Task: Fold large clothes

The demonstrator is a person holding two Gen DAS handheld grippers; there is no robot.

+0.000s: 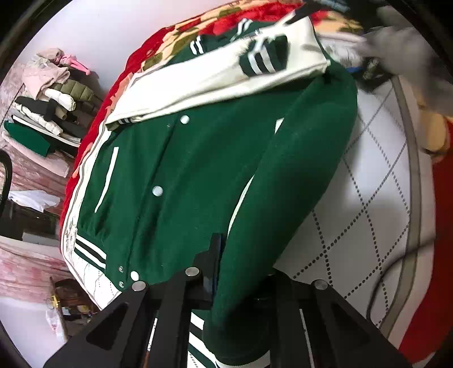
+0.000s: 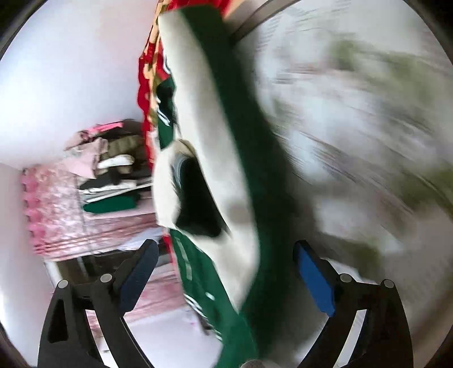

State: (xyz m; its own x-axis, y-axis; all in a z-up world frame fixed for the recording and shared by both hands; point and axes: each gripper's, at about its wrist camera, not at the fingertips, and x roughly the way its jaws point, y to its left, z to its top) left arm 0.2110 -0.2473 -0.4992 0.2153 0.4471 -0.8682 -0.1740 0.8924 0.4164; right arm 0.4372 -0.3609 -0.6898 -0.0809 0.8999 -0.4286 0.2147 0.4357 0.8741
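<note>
A dark green varsity jacket (image 1: 184, 184) with white sleeves and white snaps lies front up on the bed. One white sleeve (image 1: 226, 76) with a striped cuff is folded across its chest. At the bottom of the left wrist view, my left gripper (image 1: 226, 254) is shut on the green fabric near the hem, and a green fold drapes over one finger. In the blurred right wrist view, my right gripper (image 2: 225, 244) stands wide open. The jacket (image 2: 246, 141) runs between its blue pads (image 2: 311, 277) without touching them.
The bed has a white quilted mattress (image 1: 368, 198) and a red floral blanket (image 1: 215, 22) at the far side. A pile of folded clothes (image 1: 48, 99) sits on a pink-covered surface to the left. A blurred grey sleeve (image 1: 402, 48) is at the top right.
</note>
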